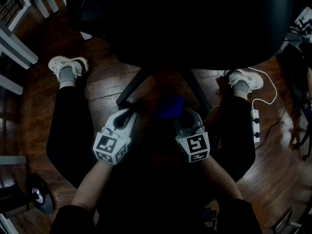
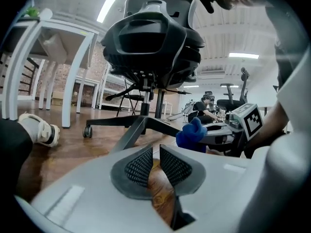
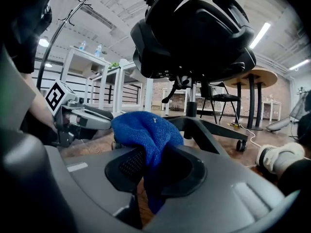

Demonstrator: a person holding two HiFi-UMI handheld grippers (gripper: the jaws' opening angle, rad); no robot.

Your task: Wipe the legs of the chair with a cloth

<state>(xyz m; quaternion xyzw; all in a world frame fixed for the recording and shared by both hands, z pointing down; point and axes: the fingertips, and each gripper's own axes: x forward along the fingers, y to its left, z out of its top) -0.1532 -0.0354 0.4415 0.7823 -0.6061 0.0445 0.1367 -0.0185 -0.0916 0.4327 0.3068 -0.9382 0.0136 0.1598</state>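
The black office chair [image 1: 185,23] stands right in front of me, and its dark base legs [image 1: 132,87] splay over the wood floor. My right gripper [image 1: 187,113] is shut on a blue cloth [image 1: 170,107] just short of the base. In the right gripper view the cloth [image 3: 146,127] bulges from the right gripper [image 3: 154,152], with a chair leg [image 3: 209,135] close behind. My left gripper [image 1: 128,113] hovers beside the left leg. In its own view the left gripper [image 2: 156,147] has its pads almost together with nothing between them. A chair leg [image 2: 130,132] lies just ahead, the cloth [image 2: 192,134] to the right.
The person's knees and white shoes [image 1: 68,65] [image 1: 244,79] flank the chair base. A white power strip [image 1: 256,125] with its cable lies on the floor at right. White table legs [image 1: 14,45] stand at left, and a dark round weight [image 1: 39,194] sits at lower left. A caster [image 2: 87,131] ends one leg.
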